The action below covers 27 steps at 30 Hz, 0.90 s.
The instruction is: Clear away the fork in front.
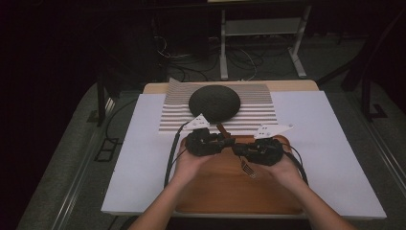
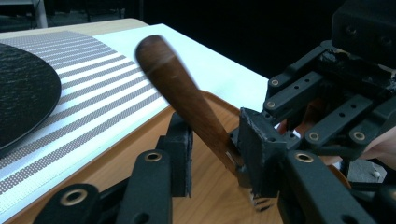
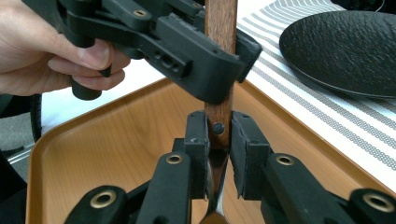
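Note:
A utensil with a brown wooden handle (image 1: pixel 221 128) and a slotted metal head (image 1: pixel 247 168) hangs tilted above the wooden tray (image 1: pixel 230 196). My right gripper (image 3: pixel 219 140) is shut on the handle's lower end at the rivet (image 3: pixel 218 128), just above the metal. Higher up the handle (image 2: pixel 187 98), my left gripper (image 2: pixel 215 154) has its jaws on either side with small gaps, and the handle looks blurred there. In the high view the left gripper (image 1: pixel 228 142) and right gripper (image 1: pixel 238 149) meet tip to tip over the tray's far edge.
A black round plate (image 1: pixel 214 101) lies on a grey-striped mat (image 1: pixel 258 110) just beyond the tray. A white cover (image 1: pixel 139 158) spreads over the table. Cables trail from both grippers across the tray's sides. Dark floor and a metal stand lie past the table.

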Motion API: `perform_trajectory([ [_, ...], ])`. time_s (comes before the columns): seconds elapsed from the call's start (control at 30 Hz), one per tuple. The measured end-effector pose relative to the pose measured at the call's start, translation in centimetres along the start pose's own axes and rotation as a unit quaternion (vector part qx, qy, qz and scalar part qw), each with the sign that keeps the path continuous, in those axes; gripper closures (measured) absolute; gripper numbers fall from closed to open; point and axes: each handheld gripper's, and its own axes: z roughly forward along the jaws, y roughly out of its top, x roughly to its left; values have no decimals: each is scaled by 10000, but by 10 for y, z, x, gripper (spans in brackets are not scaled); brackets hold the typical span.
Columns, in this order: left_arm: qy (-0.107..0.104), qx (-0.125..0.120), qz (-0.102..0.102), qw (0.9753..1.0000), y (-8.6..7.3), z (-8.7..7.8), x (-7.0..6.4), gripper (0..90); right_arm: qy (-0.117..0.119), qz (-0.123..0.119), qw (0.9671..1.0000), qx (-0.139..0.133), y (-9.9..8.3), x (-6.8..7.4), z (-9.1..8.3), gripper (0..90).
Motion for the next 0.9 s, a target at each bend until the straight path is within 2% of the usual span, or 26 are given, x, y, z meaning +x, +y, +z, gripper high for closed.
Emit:
perform_trajectory([
  [0.03,-20,-17,-42,10000,0,0,0,687,-62,-52,10000,-18,0,2,1,768],
  [0.13,-118,-65,-70,9999,1,-2,-1,721,-35,-59,10000,-18,1,2,1,768],
  [0.37,-263,-148,13,9995,6,-5,-5,761,-25,-84,9999,-81,5,6,0,769],
  [0.47,-264,-168,94,9995,8,-6,-7,769,-17,-112,9999,-116,6,7,-1,768],
  [0.57,-181,-164,214,9995,9,-8,-8,778,-53,-124,9998,-167,7,7,-1,745],
  [0.6,-129,-150,230,9995,10,-9,-8,781,-59,-111,9997,-218,6,7,-2,679],
  [0.63,-97,-155,234,9996,11,-11,-7,798,-57,-91,9996,-270,5,5,-2,556],
  [0.67,-79,-176,222,9996,11,-13,-6,798,-57,-91,9996,-270,5,5,-2,556],
  [0.7,-40,-196,201,9996,12,-16,-4,813,-96,-32,9997,-224,2,0,-2,468],
  [0.73,-28,-216,194,9996,12,-18,-3,813,-96,-32,9997,-224,2,0,-2,468],
  [0.77,-18,-240,177,9996,12,-20,-1,813,-66,75,9996,-266,-2,-6,-4,366],
  [0.8,-44,-227,162,9996,12,-22,2,813,-66,75,9996,-266,-2,-6,-4,366],
  [0.83,-51,-262,162,9995,12,-23,4,810,-112,136,9994,-299,-6,-11,-6,288],
  [0.87,-37,-310,161,9994,12,-25,5,810,-112,136,9994,-299,-6,-11,-6,288],
  [0.9,-95,-301,111,9994,11,-27,8,809,-201,245,9992,-226,-9,-17,-9,227],
])
